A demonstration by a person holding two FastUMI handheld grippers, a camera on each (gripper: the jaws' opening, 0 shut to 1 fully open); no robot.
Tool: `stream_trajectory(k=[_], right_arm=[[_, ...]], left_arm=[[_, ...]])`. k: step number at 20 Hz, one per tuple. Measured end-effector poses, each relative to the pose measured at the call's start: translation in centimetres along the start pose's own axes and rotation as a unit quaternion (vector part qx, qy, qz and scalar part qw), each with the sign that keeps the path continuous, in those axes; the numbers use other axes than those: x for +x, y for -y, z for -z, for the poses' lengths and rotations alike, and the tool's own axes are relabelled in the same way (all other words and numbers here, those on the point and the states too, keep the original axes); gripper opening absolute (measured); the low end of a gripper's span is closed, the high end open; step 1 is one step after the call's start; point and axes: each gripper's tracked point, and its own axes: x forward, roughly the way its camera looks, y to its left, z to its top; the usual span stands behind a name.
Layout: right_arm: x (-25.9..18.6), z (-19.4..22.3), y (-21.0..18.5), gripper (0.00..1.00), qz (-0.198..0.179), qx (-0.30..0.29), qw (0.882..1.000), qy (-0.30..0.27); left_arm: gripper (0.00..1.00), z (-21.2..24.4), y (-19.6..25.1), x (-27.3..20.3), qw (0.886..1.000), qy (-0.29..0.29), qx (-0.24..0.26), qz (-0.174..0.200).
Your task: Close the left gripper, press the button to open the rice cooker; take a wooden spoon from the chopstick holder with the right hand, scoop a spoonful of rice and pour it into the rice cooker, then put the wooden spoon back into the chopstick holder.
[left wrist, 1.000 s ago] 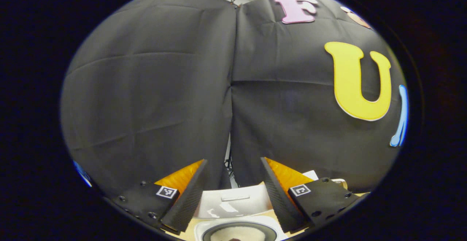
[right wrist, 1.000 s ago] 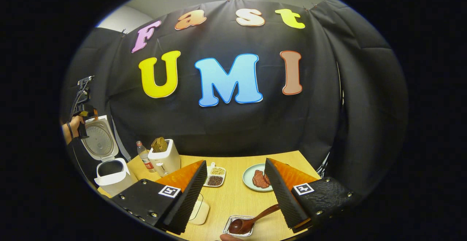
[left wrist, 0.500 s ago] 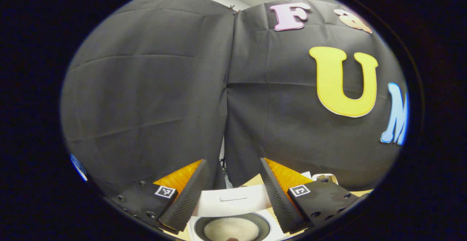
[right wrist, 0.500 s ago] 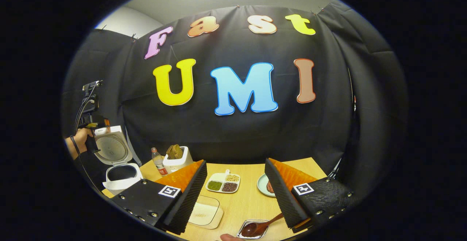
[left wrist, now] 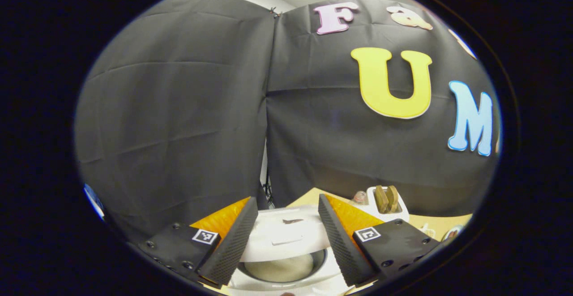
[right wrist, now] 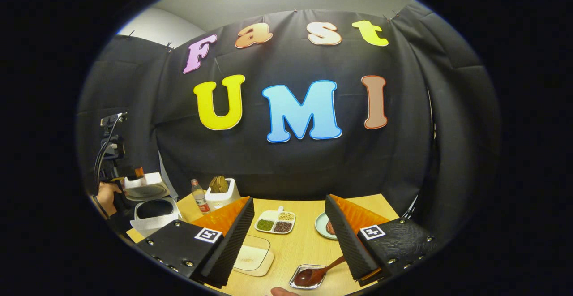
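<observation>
The white plastic rice cooker [left wrist: 286, 238] sits at the tabletop's left end, and its round dark inner pot holds a pale heap of rice [left wrist: 278, 269]. Its smooth lid [left wrist: 286, 232], which stood upright half a second ago, now leans low over the pot, between the ribbed black pads of the left claw [left wrist: 283, 238]; these are spread apart and grip nothing. In the right gripper view the right claw [right wrist: 291, 238] is also spread. One dark brown wooden spoon [right wrist: 315, 274] lies with its bowl in a small clear tray [right wrist: 306, 282] on the light wooden tabletop [right wrist: 304, 242]; the handle reaches the right finger, but I cannot tell if it touches. Farther off stand one white toaster [right wrist: 221, 195], one plastic bottle [right wrist: 198, 196], one three-part dish of beans [right wrist: 274, 223] and one pale green plate [right wrist: 323, 226].
</observation>
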Motion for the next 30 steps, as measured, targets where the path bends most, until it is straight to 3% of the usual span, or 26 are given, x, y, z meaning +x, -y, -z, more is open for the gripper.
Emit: stream_trajectory(k=[19, 23, 25, 30], right_arm=[[-2.4, 1.4, 2.4, 0.96, 0.025, -0.01, 0.999, -0.017], [-2.5, 1.7, 2.0, 0.96, 0.025, -0.007, 0.999, -0.023], [-2.5, 1.8, 1.5, 0.96, 0.02, -0.01, 1.0, -0.022], [-2.8, 2.0, 0.1, 0.96, 0.008, -0.004, 1.0, -0.022]], left_arm=[[0.96, 13.2, 0.3, -2.7, 0.995, -0.101, -0.002, -0.007], [0.96, 13.2, 0.1, -2.5, 0.995, -0.101, -0.004, -0.003], [0.96, 15.1, 0.4, -2.4, 0.991, -0.137, -0.002, -0.004], [0.99, 14.6, 0.7, -2.1, 0.992, -0.123, 0.028, 0.02]])
